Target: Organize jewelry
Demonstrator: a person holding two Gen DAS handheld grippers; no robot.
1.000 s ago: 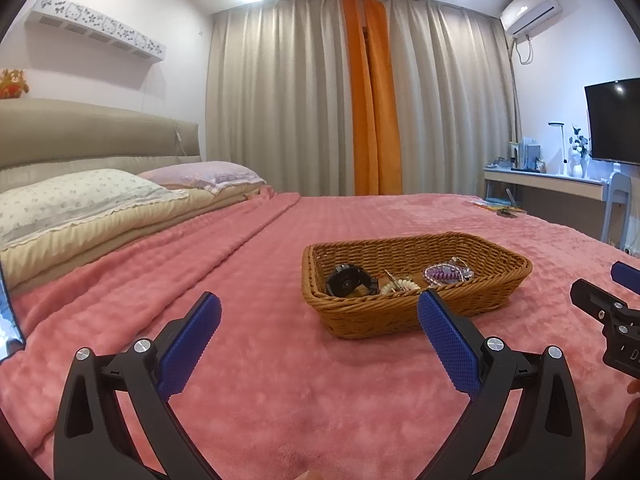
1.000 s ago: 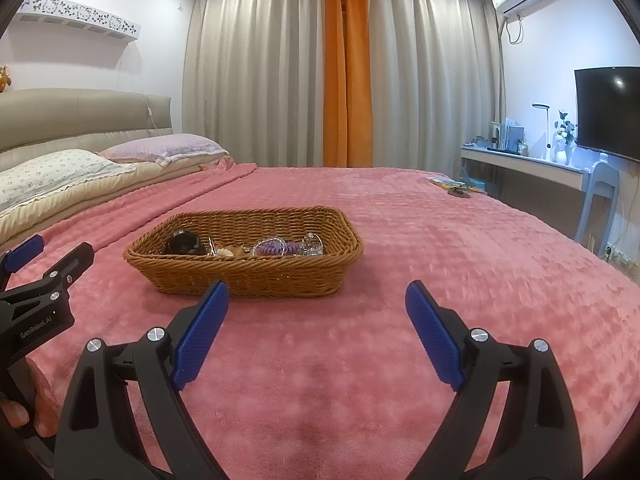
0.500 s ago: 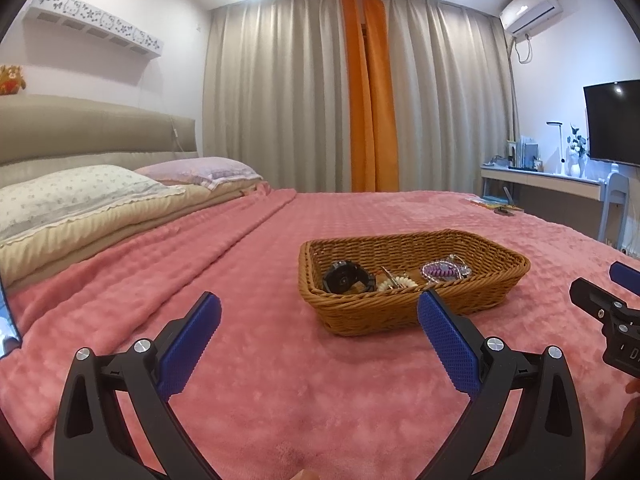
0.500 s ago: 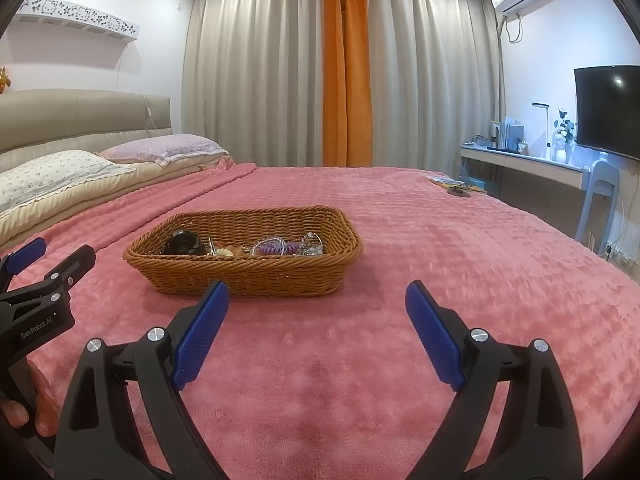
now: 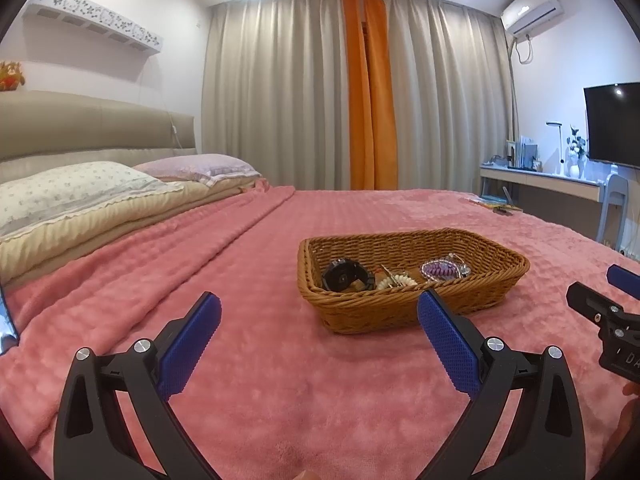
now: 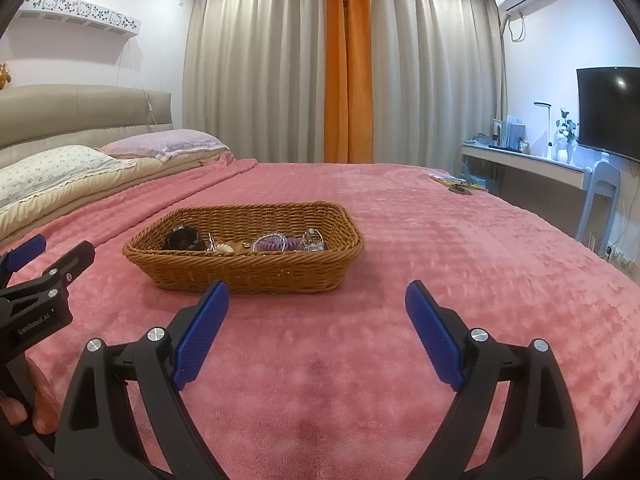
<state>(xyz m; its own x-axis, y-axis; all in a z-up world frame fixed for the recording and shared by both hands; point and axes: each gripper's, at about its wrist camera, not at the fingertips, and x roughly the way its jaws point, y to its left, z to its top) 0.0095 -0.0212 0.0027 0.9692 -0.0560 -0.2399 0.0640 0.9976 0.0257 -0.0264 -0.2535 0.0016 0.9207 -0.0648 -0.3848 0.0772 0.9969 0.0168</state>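
A brown wicker basket (image 5: 404, 312) (image 6: 248, 274) sits on the pink bedspread. Inside lie a black watch (image 5: 345, 276) (image 6: 182, 238), a small cream and brown piece (image 5: 394, 280) (image 6: 222, 246) and a purple bracelet with clear beads (image 5: 442, 269) (image 6: 278, 243). My left gripper (image 5: 320, 320) is open and empty, just short of the basket's near left side. My right gripper (image 6: 317, 308) is open and empty, just in front of the basket's near right corner. Each gripper shows at the edge of the other's view.
The pink bedspread (image 5: 280, 380) (image 6: 460, 260) covers a wide bed. Pillows (image 5: 80, 192) lie at the left by the headboard. A small flat item (image 6: 458, 186) lies at the far right bed edge. A desk (image 6: 524, 164) and chair stand beyond.
The left view has shifted slightly, so the basket sits a little lower left in it. The right view is almost unchanged. Both grippers stay open.
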